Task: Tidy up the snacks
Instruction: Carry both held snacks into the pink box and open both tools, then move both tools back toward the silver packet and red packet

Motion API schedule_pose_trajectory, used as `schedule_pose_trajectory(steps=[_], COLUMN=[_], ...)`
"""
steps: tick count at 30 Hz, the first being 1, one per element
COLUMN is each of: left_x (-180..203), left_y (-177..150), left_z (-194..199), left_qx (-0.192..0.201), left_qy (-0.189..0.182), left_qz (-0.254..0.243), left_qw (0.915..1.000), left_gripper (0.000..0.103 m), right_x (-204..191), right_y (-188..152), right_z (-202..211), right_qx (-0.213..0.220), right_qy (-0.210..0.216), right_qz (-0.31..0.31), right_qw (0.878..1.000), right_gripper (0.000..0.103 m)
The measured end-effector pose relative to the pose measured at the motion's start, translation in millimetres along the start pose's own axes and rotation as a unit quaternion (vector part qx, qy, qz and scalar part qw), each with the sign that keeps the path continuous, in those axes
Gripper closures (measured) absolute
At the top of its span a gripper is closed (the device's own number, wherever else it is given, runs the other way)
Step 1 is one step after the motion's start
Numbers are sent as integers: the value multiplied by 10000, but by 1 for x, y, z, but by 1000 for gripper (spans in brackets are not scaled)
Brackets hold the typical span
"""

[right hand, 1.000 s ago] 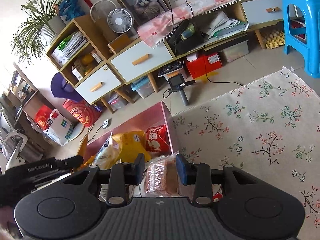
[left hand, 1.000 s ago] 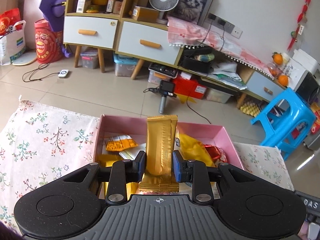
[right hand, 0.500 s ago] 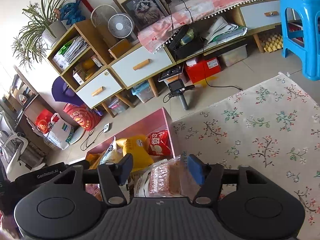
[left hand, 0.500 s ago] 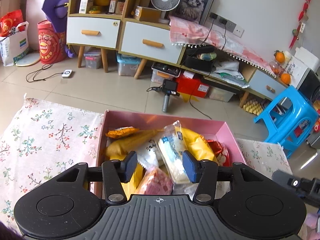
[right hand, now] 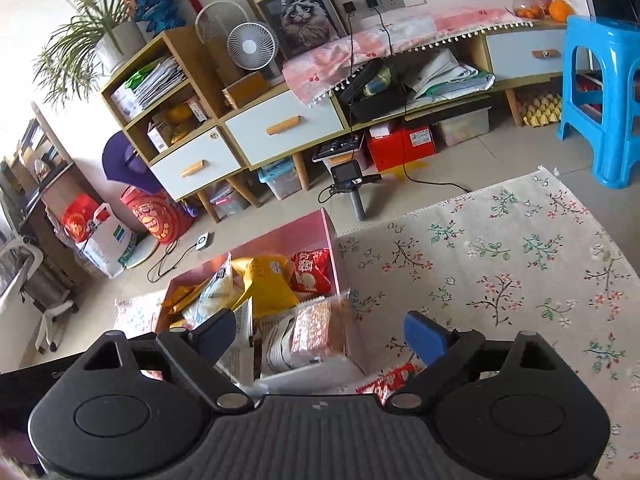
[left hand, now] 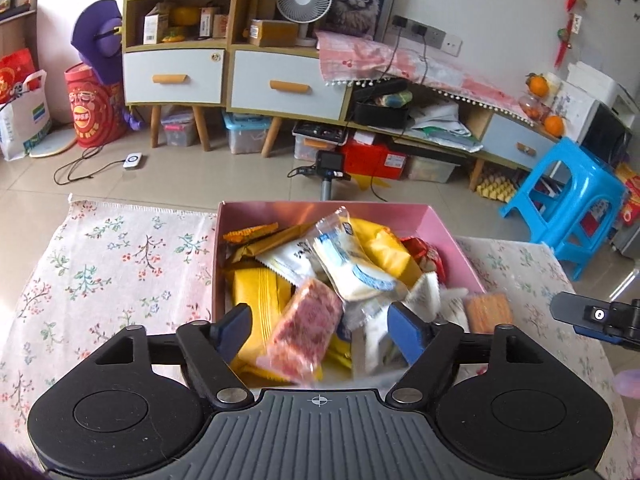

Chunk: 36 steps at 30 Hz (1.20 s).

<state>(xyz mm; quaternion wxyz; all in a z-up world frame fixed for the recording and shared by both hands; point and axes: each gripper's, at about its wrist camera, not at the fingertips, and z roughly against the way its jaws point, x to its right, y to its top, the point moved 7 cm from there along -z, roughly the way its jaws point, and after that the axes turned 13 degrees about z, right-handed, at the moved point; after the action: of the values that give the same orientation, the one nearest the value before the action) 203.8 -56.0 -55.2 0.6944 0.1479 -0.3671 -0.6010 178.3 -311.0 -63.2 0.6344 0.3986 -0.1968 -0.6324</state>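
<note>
Both tools have just been opening over the pink box [left hand: 452, 232], and nothing is pinched in either now: the left gripper [left hand: 320, 330] stands spread with its blue pads well clear of the packets beneath, and the right gripper [right hand: 320, 334] is spread wider still. The step in hand looks like the let-go after dropping snacks in, so doing it well means keeping the jaws wide and lifting straight away from the heap, so that no pad snags a crinkly wrapper and drags it back out. The box is heaped nearly to its rim, so any later packet would best be set flat in a low spot, not on the crest. In the left wrist view the box fills the centre of the frame on the floral cloth [left hand: 120, 264]; a pink speckled packet [left hand: 306, 332] lies tilted in the gap between the left pads at lower centre, apart from both, with a yellow packet [left hand: 260, 300] just to its left and a white and blue packet [left hand: 352, 264] above it. An orange biscuit packet [left hand: 488, 312] sits at the box's lower right corner, though whether it is inside the wall or on it is hard to tell. In the right wrist view the box lies left of centre, and a clear-wrapped reddish cake packet [right hand: 320, 330] rests between that tool's open pads, untouched.
</note>
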Motion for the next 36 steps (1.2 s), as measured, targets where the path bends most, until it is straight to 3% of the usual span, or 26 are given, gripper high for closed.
schedule_pose_trajectory(steps=[14,24,30,36], left_x=[-13,-27,-31,-28], left_y=[-54,-86,-110,-126], left_z=[40,41,35,24], left_qx=[-236,-326,-340,-398], left_qy=[-22,134,201,148], left_qz=[52,-5,-283,-447], left_qw=[9997,9994,9988,9981], left_gripper=[11,8,7,7], right_x=[3,5,0,-3], right_y=[-33,-65,-80,-104], right_z=[31,42,46,33], right_qx=[-239,-380,-252,-458], right_qy=[-347,-562,-692,-748], right_qz=[526,1145,1779,2338], right_qw=[9977,9911,9813,9683], right_gripper=[12,11,10,10])
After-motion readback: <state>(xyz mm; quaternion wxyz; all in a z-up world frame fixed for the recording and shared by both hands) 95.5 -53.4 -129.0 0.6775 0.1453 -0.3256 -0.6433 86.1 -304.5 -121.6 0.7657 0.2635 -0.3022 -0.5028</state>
